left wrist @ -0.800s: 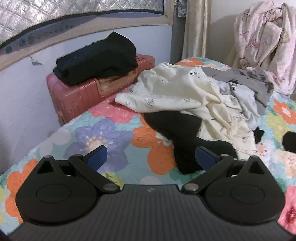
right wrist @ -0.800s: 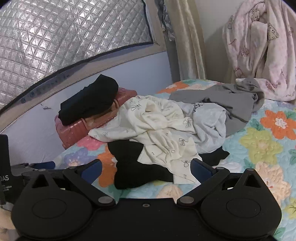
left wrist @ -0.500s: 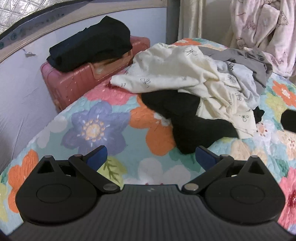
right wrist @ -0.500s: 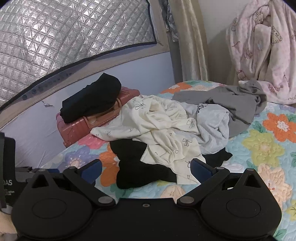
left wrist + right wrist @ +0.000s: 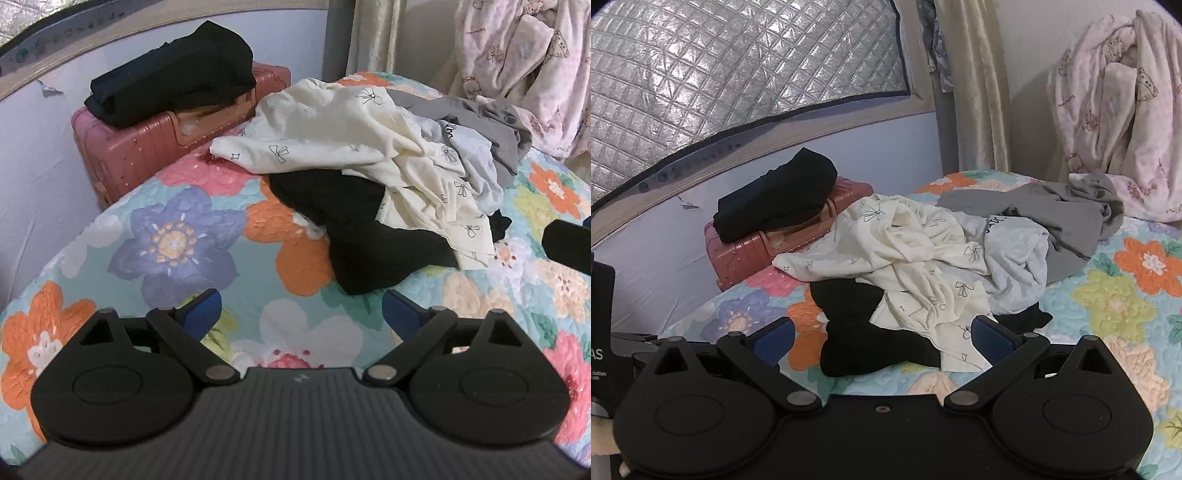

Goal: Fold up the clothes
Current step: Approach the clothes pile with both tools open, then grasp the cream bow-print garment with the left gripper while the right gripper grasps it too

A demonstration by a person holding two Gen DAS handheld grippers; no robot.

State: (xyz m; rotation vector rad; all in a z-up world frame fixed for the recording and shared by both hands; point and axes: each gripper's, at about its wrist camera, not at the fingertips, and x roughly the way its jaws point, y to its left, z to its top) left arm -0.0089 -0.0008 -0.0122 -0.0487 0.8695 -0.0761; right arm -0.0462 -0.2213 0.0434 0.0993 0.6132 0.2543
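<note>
Both held above the quilt (image 5: 177, 236), left gripper (image 5: 301, 310) and right gripper (image 5: 882, 334) spread wide, empty. Heaped mid-bed: clothes (image 5: 923, 258), black garment (image 5: 362, 236) nearest. Dark script on the pale-grey top (image 5: 1015, 258), unreadable. Partly readable on left unit: "AS".

left gripper (image 5: 302, 309): jaws wide (empty); right gripper (image 5: 882, 335): jaws wide

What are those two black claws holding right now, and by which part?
Nothing. The left gripper and the right gripper are both open and empty, above the flowered quilt, short of the crumpled black garment in the pile.
</note>
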